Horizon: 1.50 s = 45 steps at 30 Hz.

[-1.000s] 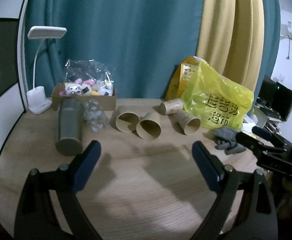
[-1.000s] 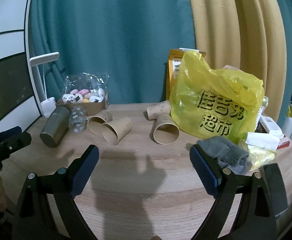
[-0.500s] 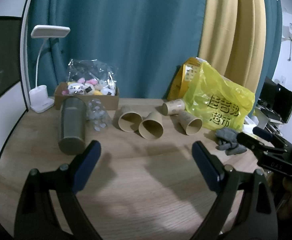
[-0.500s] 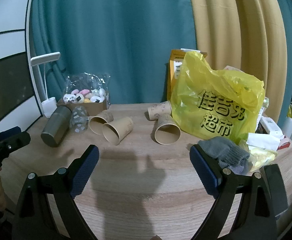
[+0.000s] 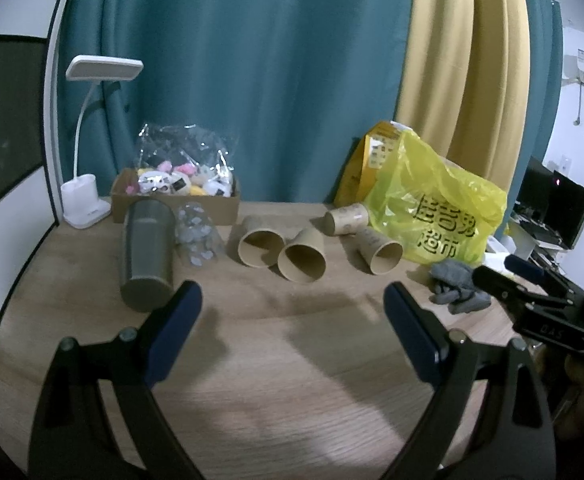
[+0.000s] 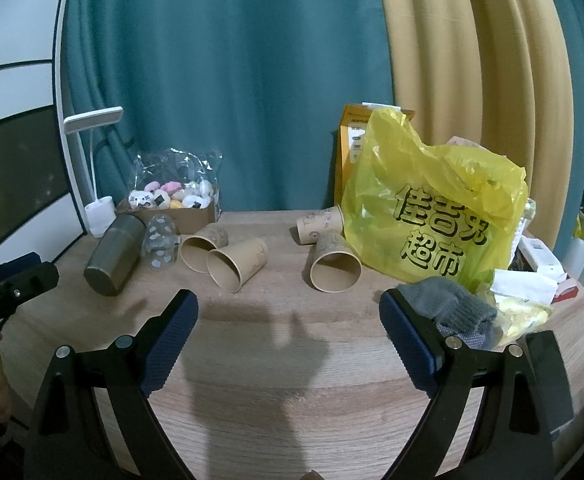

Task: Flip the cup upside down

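Note:
Several brown paper cups lie on their sides on the wooden table [image 5: 276, 376]: two side by side [image 5: 261, 237] [image 5: 303, 257] [image 6: 204, 245] [image 6: 237, 263], one near the yellow bag [image 5: 380, 249] [image 6: 335, 265], one behind it [image 5: 346, 218] [image 6: 319, 224]. A grey metal tumbler [image 5: 147, 249] [image 6: 115, 253] and a clear patterned cup [image 5: 196, 233] [image 6: 160, 241] lie at the left. My left gripper [image 5: 292, 328] is open and empty, short of the cups. My right gripper [image 6: 288, 332] is open and empty, also short of them.
A yellow plastic bag [image 6: 436, 212] stands at the right with a grey glove [image 6: 452, 312] in front. A cardboard box of plush toys [image 5: 176, 192] and a white desk lamp [image 5: 88, 200] stand at the back left. Curtains hang behind.
Both grippers have drawn back and risen slightly, so the cups look a little farther off. Both stay open. Nothing on the table has moved.

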Available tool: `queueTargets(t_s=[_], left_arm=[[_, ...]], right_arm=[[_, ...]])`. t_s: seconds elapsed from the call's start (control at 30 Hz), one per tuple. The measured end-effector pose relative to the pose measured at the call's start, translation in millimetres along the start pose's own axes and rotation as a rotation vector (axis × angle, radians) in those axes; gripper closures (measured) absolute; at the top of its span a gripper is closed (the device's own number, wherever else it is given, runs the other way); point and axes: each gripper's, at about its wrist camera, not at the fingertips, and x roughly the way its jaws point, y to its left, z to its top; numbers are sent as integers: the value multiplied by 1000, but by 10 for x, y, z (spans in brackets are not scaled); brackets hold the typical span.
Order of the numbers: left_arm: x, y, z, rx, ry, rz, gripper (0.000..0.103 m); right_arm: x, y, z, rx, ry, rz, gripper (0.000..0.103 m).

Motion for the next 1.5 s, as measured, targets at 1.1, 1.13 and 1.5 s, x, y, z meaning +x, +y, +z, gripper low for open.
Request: queueTargets(t_s=[1.1,1.13,1.5], left_arm=[[-79,-7,26,0,-16,-1,10],[-78,-11,21,0,-14,-2,10],[-84,-13,26,0,-13,-2,10]], right_arm=[[-76,12,28,-6,-13,2,9],[-75,9,28,-5,-13,2,9],[-65,7,20,-5,-13,3,9]])
